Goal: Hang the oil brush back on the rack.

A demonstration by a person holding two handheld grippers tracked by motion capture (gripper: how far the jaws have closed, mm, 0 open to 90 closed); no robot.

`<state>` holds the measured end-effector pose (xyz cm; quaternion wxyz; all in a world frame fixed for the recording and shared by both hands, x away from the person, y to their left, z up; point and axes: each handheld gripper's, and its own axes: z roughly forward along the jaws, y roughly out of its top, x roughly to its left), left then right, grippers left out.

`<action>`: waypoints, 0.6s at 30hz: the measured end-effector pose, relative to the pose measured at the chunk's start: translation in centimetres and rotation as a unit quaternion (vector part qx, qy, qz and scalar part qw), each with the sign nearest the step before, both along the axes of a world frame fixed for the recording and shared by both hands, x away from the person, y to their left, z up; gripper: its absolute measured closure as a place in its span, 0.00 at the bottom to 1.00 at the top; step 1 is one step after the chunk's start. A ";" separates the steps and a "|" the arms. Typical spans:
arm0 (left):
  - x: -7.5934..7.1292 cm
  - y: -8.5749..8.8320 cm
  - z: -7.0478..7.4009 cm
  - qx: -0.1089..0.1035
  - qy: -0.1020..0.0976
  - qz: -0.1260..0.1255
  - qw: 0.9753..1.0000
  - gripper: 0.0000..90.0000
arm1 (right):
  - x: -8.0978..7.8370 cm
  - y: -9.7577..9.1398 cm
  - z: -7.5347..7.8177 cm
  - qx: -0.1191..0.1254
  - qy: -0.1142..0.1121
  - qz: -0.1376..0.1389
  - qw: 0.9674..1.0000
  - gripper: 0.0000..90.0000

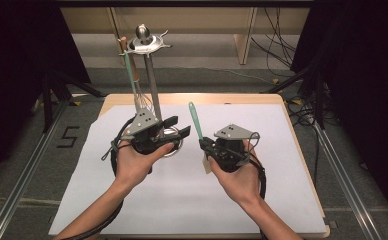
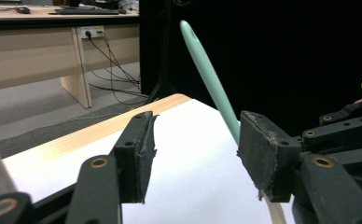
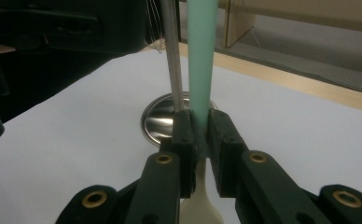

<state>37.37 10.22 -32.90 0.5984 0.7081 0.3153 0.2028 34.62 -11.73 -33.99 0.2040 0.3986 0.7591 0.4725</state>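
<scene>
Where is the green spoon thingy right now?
In the high view the green-handled utensil is clamped in the right gripper, right of the metal stand's round base, its handle pointing up and away over the white sheet.

A white sheet [image 1: 182, 200] covers most of a light wooden table [image 1: 302, 150], whose bare edge shows along the far side and the right. On the far half of the sheet stands a metal utensil stand [image 1: 152, 85]: a thin upright rod on a round, shiny base [image 3: 163, 119], with a ring of hooks and a ball knob on top. A wire whisk [image 1: 141, 97] hangs from it beside a green-handled utensil [image 1: 130, 72]. On the grey floor to the left of the table a black number five [image 1: 68, 137] is marked. Beyond the table stands a pale wooden desk [image 2: 44, 51], and black cables [image 1: 277, 40] trail on the floor near its leg.
</scene>
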 end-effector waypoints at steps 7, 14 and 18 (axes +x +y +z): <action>0.1 -0.7 0.1 -0.007 0.004 -0.005 1.000 0.56 | -0.1 0.5 -0.1 -0.006 -0.009 0.009 1.000 0.91; 0.2 -1.0 0.3 -0.004 -0.004 -0.015 1.000 0.64 | -0.4 0.8 0.1 0.004 -0.018 0.007 1.000 0.91; 0.2 -1.0 0.4 -0.008 -0.005 -0.017 1.000 0.69 | -0.6 0.9 0.2 0.005 -0.017 0.008 1.000 0.91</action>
